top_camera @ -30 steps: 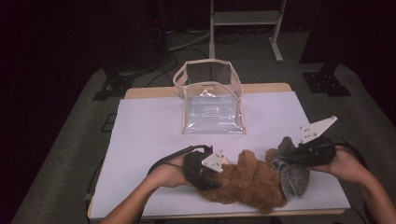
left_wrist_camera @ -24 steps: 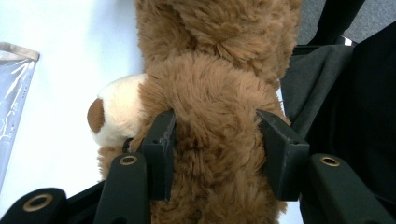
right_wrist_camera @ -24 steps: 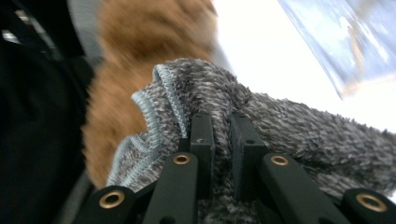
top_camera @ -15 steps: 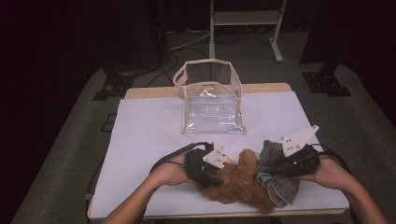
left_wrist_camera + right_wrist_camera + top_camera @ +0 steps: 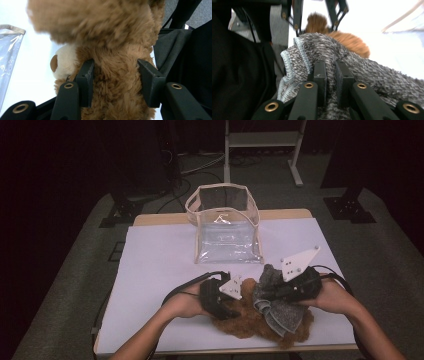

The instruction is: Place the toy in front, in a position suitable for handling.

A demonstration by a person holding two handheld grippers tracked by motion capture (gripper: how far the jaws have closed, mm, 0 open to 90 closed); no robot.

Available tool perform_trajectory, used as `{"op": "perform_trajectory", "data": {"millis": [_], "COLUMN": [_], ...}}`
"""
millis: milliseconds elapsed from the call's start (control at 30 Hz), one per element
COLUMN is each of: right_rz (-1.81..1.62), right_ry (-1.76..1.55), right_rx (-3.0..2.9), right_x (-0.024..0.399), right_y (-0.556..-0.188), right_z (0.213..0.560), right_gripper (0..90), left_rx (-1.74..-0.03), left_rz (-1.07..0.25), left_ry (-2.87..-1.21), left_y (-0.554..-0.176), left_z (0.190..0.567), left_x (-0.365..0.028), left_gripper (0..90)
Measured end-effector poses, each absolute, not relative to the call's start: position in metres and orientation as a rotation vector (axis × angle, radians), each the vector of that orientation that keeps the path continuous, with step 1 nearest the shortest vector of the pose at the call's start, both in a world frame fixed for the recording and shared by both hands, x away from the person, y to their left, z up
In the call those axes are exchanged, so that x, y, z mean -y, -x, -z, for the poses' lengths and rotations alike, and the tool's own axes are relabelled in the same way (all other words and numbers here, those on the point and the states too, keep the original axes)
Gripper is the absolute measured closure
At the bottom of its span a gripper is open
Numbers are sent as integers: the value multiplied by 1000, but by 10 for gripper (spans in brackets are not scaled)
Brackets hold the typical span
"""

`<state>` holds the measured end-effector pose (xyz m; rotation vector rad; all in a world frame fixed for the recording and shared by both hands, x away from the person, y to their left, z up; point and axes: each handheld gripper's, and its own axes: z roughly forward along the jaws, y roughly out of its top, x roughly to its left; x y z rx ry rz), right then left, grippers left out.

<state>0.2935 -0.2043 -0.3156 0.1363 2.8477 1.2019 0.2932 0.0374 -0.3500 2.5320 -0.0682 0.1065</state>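
Note:
A brown plush bear [image 5: 250, 320] lies near the table's front edge. My left gripper [image 5: 235, 312] is shut on the bear's body [image 5: 115, 80], its pads pressing into the fur from both sides. A grey knitted garment [image 5: 280, 307] drapes over the bear's right part. My right gripper [image 5: 260, 292] is shut on a fold of that grey garment [image 5: 329, 65], holding it slightly raised over the bear. In the right gripper view the bear's brown fur [image 5: 352, 41] shows beyond the knit, with the left gripper's jaws farther off.
A clear plastic bag with beige trim [image 5: 225, 227] stands open at the middle back of the white table [image 5: 150, 270]. A metal stand's legs [image 5: 262, 142] rise on the floor beyond. Cables trail from both grippers.
My right gripper has carried the grey garment leftward and a little up, over the bear. The left gripper has stayed on the bear.

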Motion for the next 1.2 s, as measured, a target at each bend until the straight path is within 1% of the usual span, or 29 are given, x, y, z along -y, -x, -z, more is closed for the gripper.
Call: {"op": "perform_trajectory", "data": {"millis": [167,267,467,533,633,700,867,1000,1100,1200], "right_rz": [-1114,-1134,-1192,-1161,-1093,-1028,-1039,-1066,-1109,-1092], "right_ry": [-173,-165,-128,-122,-130,-155,-245,-336,-379,-364], "right_rx": [-2926,-2897,-2822,-2838,-2903,-2928,-2893,-2873,-2858,-2860], "right_x": [215,216,199,196,200,208,243,270,278,276], "right_y": [-287,-287,-295,-296,-292,-288,-278,-276,-276,-277], "right_z": [341,336,310,313,327,335,332,344,350,346], "right_gripper": [800,801,800,799,799,798,798,800,800,799], "left_rx": [61,55,55,57,59,51,37,39,18,17], "left_rz": [-101,-110,-107,-103,-101,-102,-111,-122,-117,-125], "left_ry": [-2523,-2528,-2530,-2525,-2527,-2517,-2517,-2508,-2501,-2504], "left_y": [-293,-293,-294,-294,-295,-295,-295,-297,-297,-296], "left_z": [350,350,350,351,351,351,350,345,345,347], "left_x": [-37,-35,-36,-37,-38,-38,-38,-43,-46,-43], "left_gripper": [508,507,507,507,508,507,500,478,483,507]}}
